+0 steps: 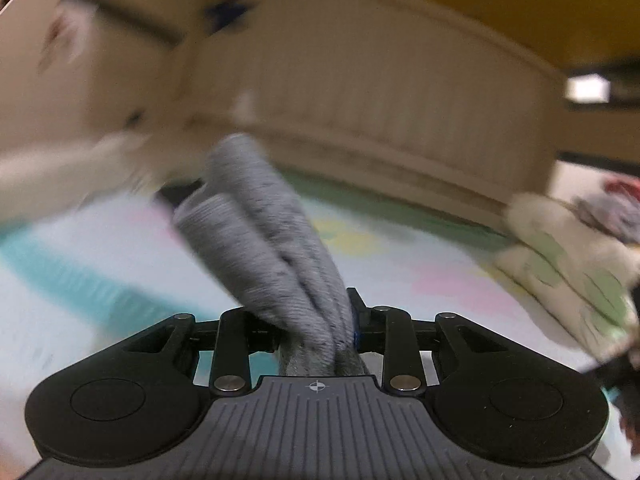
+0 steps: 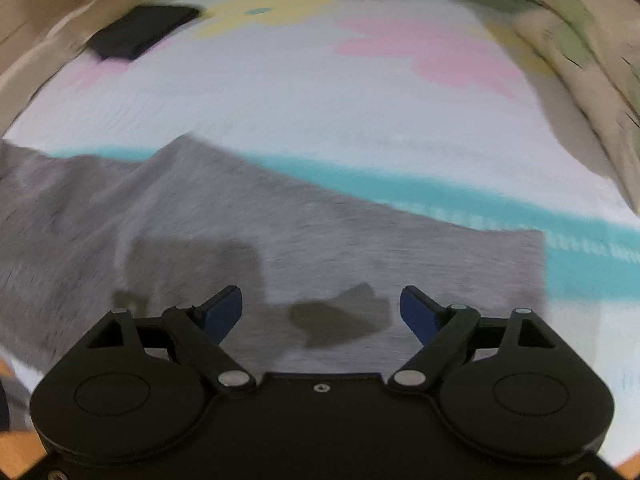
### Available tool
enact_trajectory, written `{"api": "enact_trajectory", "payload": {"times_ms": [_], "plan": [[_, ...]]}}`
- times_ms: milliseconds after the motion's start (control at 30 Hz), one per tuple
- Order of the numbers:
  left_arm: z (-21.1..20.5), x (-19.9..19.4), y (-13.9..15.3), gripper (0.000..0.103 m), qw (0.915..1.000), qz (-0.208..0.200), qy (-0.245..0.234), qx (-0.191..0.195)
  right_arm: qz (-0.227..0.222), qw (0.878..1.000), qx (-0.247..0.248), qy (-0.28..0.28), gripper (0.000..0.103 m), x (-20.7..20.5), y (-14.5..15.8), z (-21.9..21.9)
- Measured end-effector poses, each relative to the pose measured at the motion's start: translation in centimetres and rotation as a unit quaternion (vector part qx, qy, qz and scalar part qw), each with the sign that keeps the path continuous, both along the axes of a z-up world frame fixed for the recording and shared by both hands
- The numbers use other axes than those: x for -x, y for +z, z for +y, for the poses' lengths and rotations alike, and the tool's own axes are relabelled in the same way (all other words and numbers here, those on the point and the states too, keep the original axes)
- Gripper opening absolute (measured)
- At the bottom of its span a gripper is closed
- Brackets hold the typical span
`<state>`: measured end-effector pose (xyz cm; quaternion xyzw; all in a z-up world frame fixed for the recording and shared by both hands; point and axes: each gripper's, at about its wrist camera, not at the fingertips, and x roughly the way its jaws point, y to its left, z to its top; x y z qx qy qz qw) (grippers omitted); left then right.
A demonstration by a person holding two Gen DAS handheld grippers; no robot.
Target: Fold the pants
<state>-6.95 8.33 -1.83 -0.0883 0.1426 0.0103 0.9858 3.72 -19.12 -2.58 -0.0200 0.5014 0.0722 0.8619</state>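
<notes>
The grey pants [image 2: 224,224] lie spread on a white bed sheet [image 2: 304,104] with pink, yellow and teal shapes. My right gripper [image 2: 322,312] is open and empty, hovering just above the pants near their right edge. My left gripper [image 1: 316,336] is shut on a bunched fold of the grey pants [image 1: 264,232], which rises in ribbed folds ahead of the fingers. The left wrist view is blurred by motion.
A beige headboard [image 1: 380,92] runs across the back. A folded cream and green cloth [image 1: 560,264] lies at the right of the bed, with more clothes [image 1: 616,208] behind it. A dark flat object [image 2: 140,32] lies at the bed's far left.
</notes>
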Motion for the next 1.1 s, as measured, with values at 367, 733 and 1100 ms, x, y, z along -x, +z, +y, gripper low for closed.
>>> {"api": "enact_trajectory", "payload": {"times_ms": [367, 733, 1100], "plan": [[-20.5, -3.5, -5.6, 0.031, 0.9407, 0.126, -0.291, -0.12, -0.028, 0.976, -0.075, -0.204, 0.087, -0.1, 4.2, -14.0], [-17.5, 0.0, -3.1, 0.036, 0.9105, 0.096, -0.374, -0.147, -0.026, 0.982, -0.082, -0.166, 0.092, 0.0, 3.6, -14.1], [-13.4, -6.8, -7.9, 0.038, 0.9293, 0.237, -0.279, -0.048, 0.036, 0.991, -0.114, -0.067, 0.098, -0.1, -0.4, -9.2]]}}
